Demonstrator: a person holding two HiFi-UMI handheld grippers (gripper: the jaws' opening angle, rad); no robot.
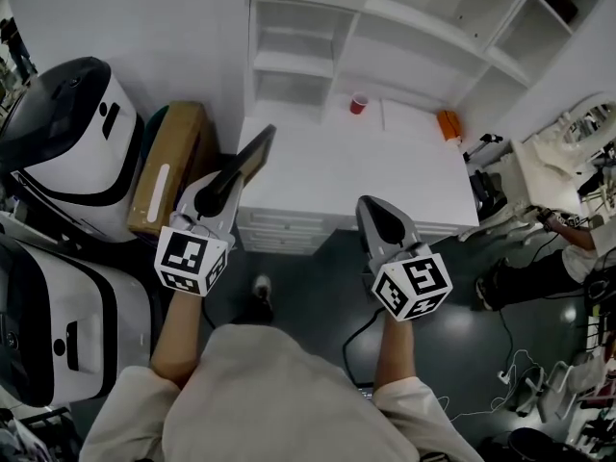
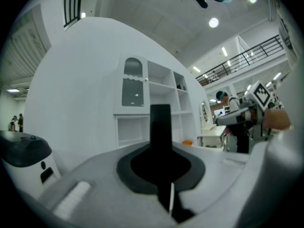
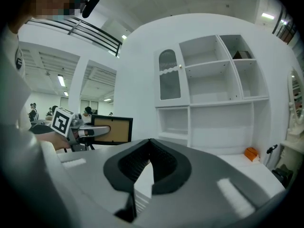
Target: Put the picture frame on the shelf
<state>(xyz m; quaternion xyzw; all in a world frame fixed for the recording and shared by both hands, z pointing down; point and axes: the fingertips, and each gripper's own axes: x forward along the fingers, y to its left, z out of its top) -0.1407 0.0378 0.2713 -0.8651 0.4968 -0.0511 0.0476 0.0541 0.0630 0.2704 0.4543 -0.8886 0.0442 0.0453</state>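
**Operator:** Report the left gripper.

**Inspector:** Its jaws are closed on the picture frame. In the left gripper view the frame stands edge-on between the jaws. In the right gripper view it shows a black border round a tan panel, clamped at one end by the left gripper.

**Operator:** Where is the frame relative to the shelf unit?

**Inspector:** In front of the unit, towards its left side, at the front-left corner of the unit's counter. It is held in the air, well apart from the shelves.

**Operator:** Report the right gripper.

**Inspector:** The jaw tips meet, with nothing between them. It is in front of the unit's counter, at the counter's front edge.

**Operator:** What else is on the unit?

**Inspector:** A red cup and an orange object are at the back of its counter.
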